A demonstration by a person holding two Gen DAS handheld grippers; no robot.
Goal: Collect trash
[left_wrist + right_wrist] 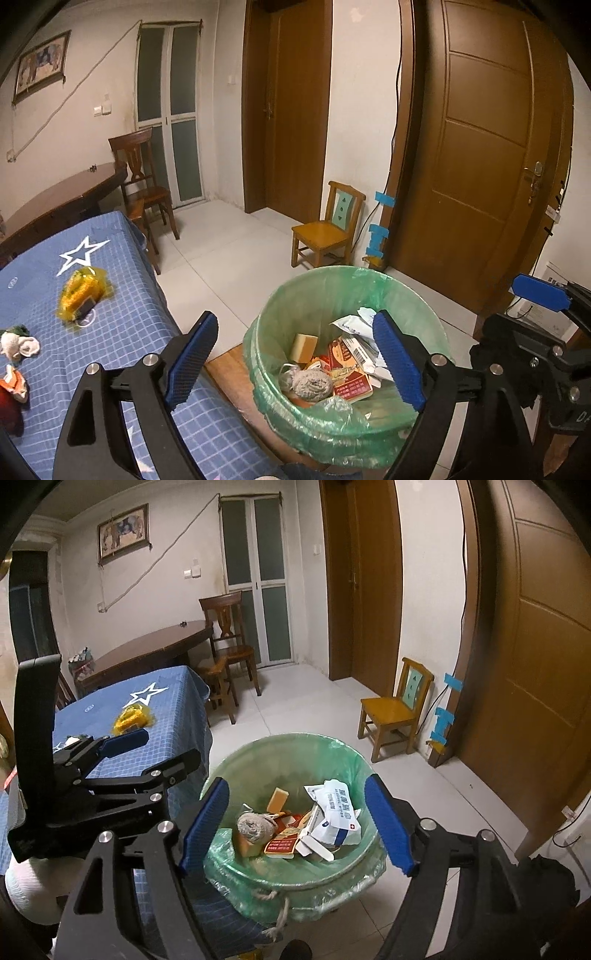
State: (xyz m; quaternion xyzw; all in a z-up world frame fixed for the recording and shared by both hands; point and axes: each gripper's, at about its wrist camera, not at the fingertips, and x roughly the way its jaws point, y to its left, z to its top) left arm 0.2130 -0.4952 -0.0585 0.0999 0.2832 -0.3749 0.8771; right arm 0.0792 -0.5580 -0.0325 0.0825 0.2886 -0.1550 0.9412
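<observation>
Wrappers: one yellow wrapper point(83, 295) lies on my desk point(122, 332) at left, beside small scraps point(18, 345). My left gripper point(295, 363) stands wide open, holding nothing. Right of the desk, the lined bin point(314, 291) holds paper trash point(334, 818). My right gripper point(297, 830) hangs above it, open, empty.

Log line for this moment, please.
left gripper: open, empty | right gripper: open, empty | bin: holds trash | yellow wrapper: on table

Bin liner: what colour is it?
Translucent green, lining the trash bin; the liner shows best in the left wrist view.
</observation>
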